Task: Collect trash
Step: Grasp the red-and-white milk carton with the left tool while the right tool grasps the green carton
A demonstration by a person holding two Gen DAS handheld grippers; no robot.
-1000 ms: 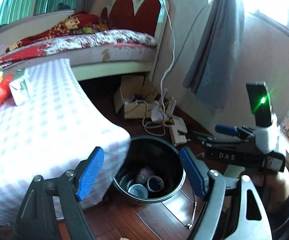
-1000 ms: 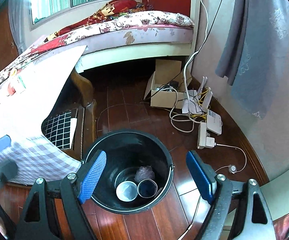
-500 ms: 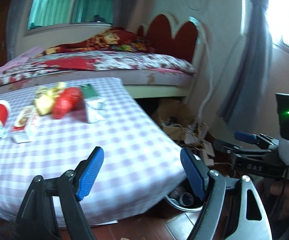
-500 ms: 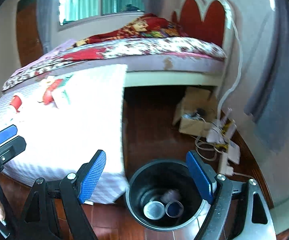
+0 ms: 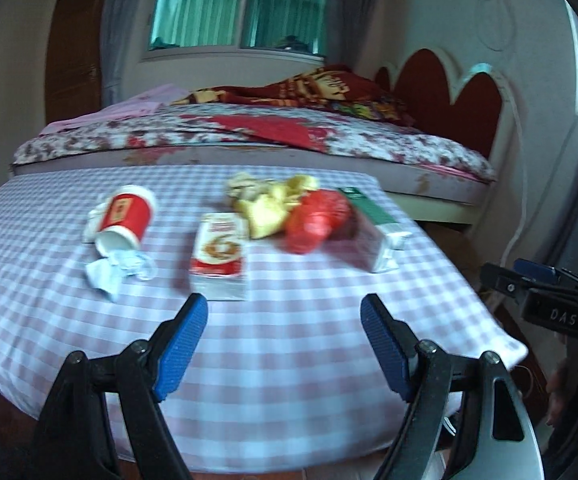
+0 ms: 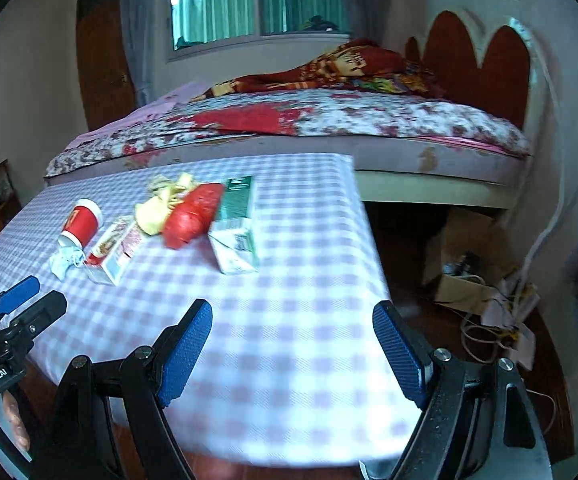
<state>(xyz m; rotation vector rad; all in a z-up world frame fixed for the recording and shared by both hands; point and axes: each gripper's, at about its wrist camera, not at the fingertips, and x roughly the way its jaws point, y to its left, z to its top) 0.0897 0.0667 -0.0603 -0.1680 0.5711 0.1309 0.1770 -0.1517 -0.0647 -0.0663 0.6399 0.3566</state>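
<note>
Ahead of both tools, a desk (image 5: 289,344) under a lilac checked cloth; beyond it a bed (image 5: 249,136) with a red headboard, a window (image 5: 237,4) above, wooden floor to the right of the right tool. Across the far half of the desk, a row of trash, all of it beyond the fingertips and untouched.

Straight ahead of the left tool (image 5: 285,340), just past its tips: a red-and-white carton (image 5: 220,256), long axis running away from the tool. Further right, a green-and-white carton (image 5: 373,228), lying angled, closer to the right tool (image 6: 293,344) in its own view (image 6: 237,228). Between the two cartons, a red wrapper (image 5: 317,220) and yellow crumpled scraps (image 5: 269,204). To the left, a red paper cup (image 5: 125,216) on its side, mouth toward the tools, with crumpled tissue (image 5: 117,270) at its mouth.

Both tools with fingers spread apart, nothing between them. Probably the red-and-white carton for the left hand, as the nearer piece, needing a short reach forward.
</note>
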